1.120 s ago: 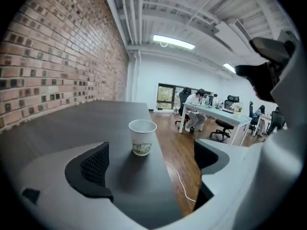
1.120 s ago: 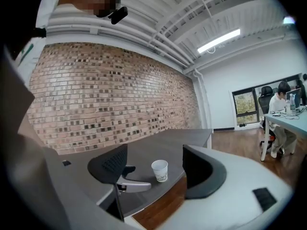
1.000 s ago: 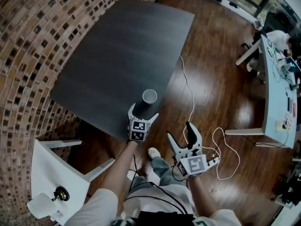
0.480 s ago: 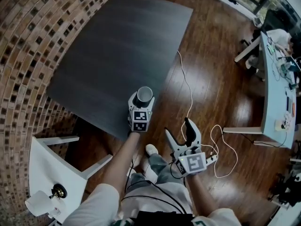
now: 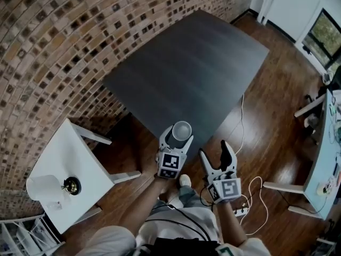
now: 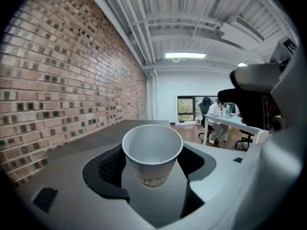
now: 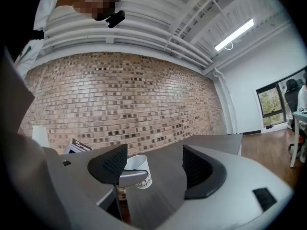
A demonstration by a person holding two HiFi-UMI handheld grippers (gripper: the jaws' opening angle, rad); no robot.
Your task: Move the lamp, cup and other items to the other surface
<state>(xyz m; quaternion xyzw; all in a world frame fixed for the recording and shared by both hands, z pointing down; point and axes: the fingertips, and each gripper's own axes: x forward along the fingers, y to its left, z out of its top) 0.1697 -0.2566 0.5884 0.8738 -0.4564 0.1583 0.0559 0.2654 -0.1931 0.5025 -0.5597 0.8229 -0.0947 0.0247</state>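
Observation:
A white paper cup [image 5: 181,128] is upright between the jaws of my left gripper [image 5: 177,138], which is shut on it at the near edge of the dark table [image 5: 186,63]. In the left gripper view the cup [image 6: 152,152] hangs clear of the tabletop, both pads [image 6: 109,166] pressing its sides. My right gripper [image 5: 216,154] is open and empty just to the right, over the wood floor. In the right gripper view the cup [image 7: 140,167] shows past the left pad [image 7: 111,164]. A lamp [image 5: 45,188] with a white shade stands on the white side table [image 5: 80,156] at the lower left.
A brick wall [image 5: 58,41] runs along the left, behind both tables. A power strip and white cable [image 5: 241,210] lie on the floor by my feet. A white desk [image 5: 326,159] stands at the far right. A gap of floor separates the dark table from the side table.
The left gripper closed on the cup, lifted it off the dark table and drew it back to the near edge. The head view swung left, bringing the side table and lamp further in.

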